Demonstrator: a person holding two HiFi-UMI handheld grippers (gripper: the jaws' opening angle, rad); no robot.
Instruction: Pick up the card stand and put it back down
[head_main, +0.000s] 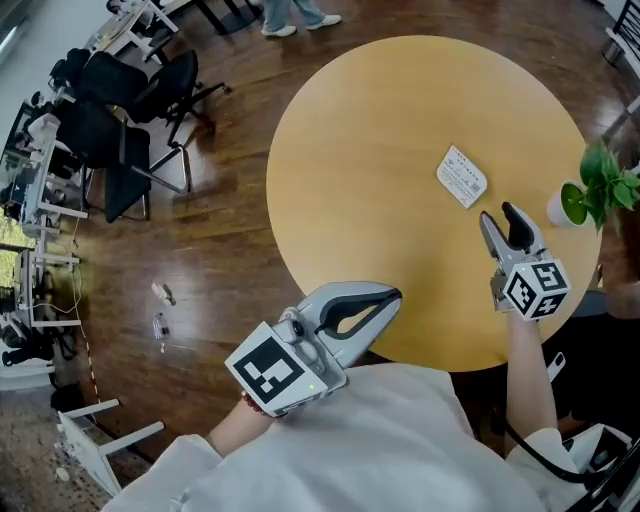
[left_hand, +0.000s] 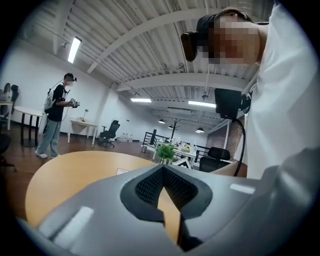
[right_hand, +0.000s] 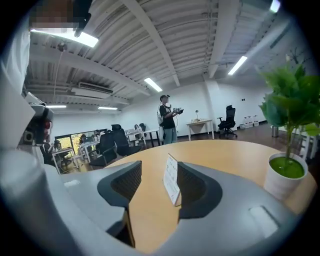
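Two grippers, one in each of my hands, sit over the near part of a round wooden table (head_main: 380, 120). My left gripper (head_main: 393, 294) hangs at the table's near rim, close to my body. Its fingers are closed tip against tip with nothing between them; only bare tabletop shows through the gap behind the tips.

My right gripper (head_main: 498, 214) is over the table's right side, pointing slightly downward across the top. Its fingers (right_hand: 125, 182) stand spread wide and hold nothing.

The card stand (head_main: 461, 176), a small white upright card with printed lines, stands on the tabletop just beyond the right gripper's fingertips, apart from them. In the right gripper view it shows in the gap between the fingers, nearer the right-hand one and farther off than the tips. Neither pad touches it.

A small potted plant (head_main: 590, 195) in a white pot stands at the table's right edge, near the right gripper and to the right of the card stand. Beyond the table are a dark wooden floor (head_main: 220, 230), black office chairs (head_main: 130, 110) by desks and, farther off, a standing person (right_hand: 168, 120) holding a device.
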